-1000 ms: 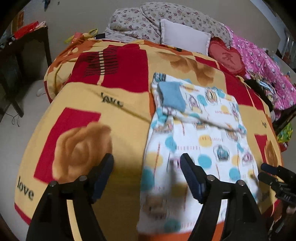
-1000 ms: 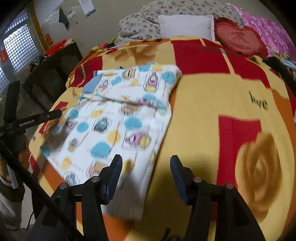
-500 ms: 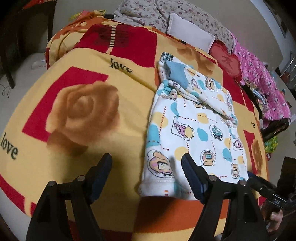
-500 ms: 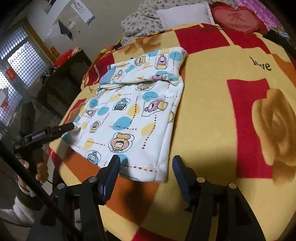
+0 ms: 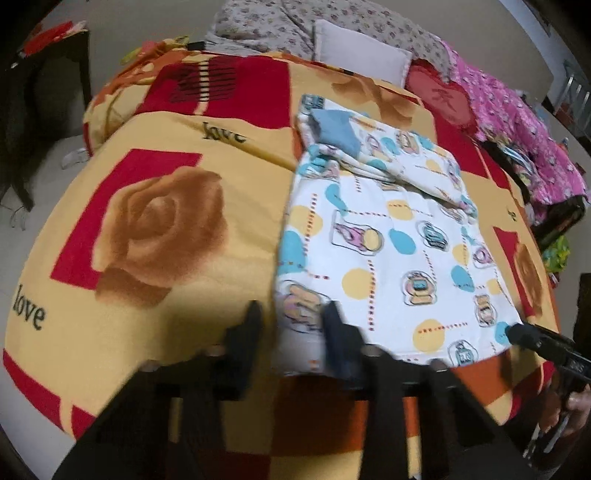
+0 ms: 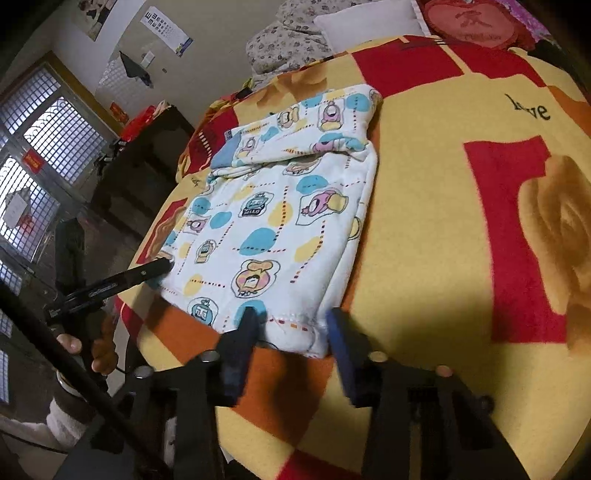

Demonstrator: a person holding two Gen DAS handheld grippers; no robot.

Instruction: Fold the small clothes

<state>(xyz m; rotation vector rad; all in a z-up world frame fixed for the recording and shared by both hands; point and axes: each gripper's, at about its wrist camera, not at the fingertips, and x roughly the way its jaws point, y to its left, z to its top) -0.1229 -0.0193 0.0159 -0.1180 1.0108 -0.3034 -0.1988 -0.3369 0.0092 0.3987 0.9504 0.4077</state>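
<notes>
Garment: small white garment (image 5: 388, 258) printed with cartoon figures and blue and yellow dots. I see it lying flat on the bed, its far part folded over on itself, with a plain blue patch (image 5: 336, 129) showing at the far left corner.
Bed cover: yellow, red and orange blanket (image 5: 166, 221) with rose motifs and the word "love"; the garment rests on it, its near hem close to the bed's near edge.
Left gripper: my left gripper (image 5: 291, 325) is at the garment's near left corner, and that corner sits between its dark fingers (image 5: 336, 332). The jaws are closing and stand narrow; the view is blurred, so I cannot say whether the pads already press the cloth.
Right gripper: my right gripper (image 6: 291, 332) straddles the near right corner of the hem, the cloth between its fingers (image 6: 243, 332). Its jaws are closing too, and I see gaps either side of the cloth.
Cross view: from the right camera, the left gripper's tip (image 6: 159, 266) touches the garment's opposite near corner, with a hand (image 6: 99, 350) on its handle.
Head of bed: white pillow (image 5: 362, 55), floral bedding (image 5: 332, 22), red heart cushion (image 5: 443, 99).
</notes>
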